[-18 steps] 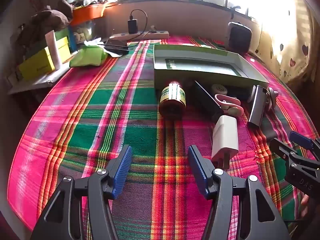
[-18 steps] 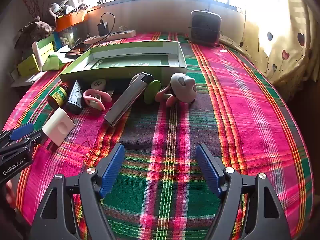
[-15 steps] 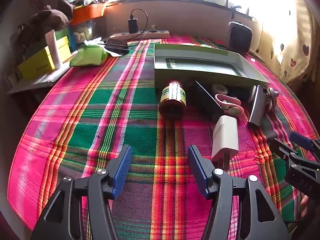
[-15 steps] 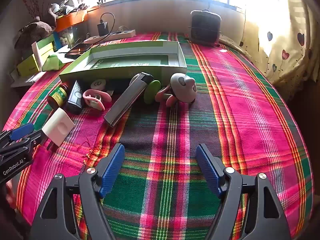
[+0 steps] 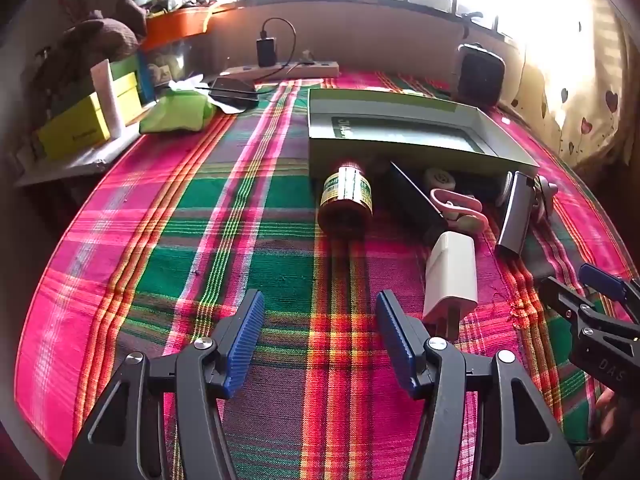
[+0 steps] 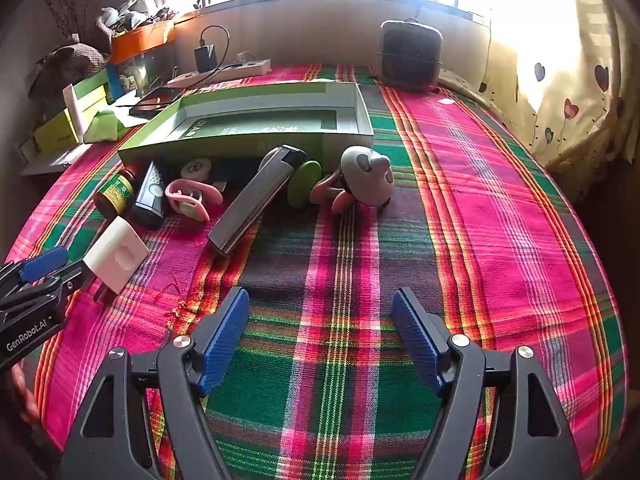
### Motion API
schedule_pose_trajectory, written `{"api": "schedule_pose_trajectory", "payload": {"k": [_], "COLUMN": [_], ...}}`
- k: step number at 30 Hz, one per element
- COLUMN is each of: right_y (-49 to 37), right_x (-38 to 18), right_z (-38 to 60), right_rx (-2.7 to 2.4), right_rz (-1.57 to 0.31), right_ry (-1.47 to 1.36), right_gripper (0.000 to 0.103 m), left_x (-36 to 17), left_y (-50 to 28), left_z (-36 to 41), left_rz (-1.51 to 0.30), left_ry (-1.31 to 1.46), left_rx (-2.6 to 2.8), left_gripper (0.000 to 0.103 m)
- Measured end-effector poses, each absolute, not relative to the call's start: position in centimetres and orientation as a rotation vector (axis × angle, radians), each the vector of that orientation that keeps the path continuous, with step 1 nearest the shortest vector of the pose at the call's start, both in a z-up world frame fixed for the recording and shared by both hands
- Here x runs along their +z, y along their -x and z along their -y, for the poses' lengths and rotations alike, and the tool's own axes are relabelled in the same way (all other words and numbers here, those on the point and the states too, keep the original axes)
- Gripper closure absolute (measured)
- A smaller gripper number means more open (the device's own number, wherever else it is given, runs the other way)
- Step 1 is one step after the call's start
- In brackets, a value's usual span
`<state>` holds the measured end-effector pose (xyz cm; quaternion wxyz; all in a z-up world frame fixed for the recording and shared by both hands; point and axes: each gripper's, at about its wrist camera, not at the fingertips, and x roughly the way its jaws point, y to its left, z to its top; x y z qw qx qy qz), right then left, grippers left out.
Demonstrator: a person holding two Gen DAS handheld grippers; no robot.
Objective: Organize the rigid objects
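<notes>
Your left gripper [image 5: 318, 336] and right gripper [image 6: 320, 336] both hang wide open over the plaid cloth [image 6: 500, 220], holding nothing. Ahead, left to right before one green tray [image 6: 248, 146]: one brown bottle [image 6: 115, 196], one black remote [image 6: 150, 196], one white charger [image 6: 117, 255], one pink clip [image 6: 192, 199], one silver bar [image 6: 256, 200], one green disc [image 6: 303, 189], one grey toy [image 6: 366, 180].

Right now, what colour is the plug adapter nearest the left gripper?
White; the plug adapter shows best in the left wrist view.
</notes>
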<state>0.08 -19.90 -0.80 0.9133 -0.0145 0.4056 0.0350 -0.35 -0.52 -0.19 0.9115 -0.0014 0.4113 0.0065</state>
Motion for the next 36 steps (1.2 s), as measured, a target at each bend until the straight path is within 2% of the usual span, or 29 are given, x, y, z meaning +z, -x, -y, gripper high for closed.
{"api": "schedule_pose_trajectory", "payload": {"k": [36], "right_y": [-0.01], "right_x": [-0.79], "right_z": [19.93], "right_rx": [0.073], "right_rz": [-0.833], "right_ry": [0.028], "right_gripper": [0.028], "left_x": [-0.13], "left_y": [-0.10], "left_z": [0.06], "left_rz": [-0.853], "left_ry": [0.007], "left_rx": [0.008], "left_gripper": [0.046]}}
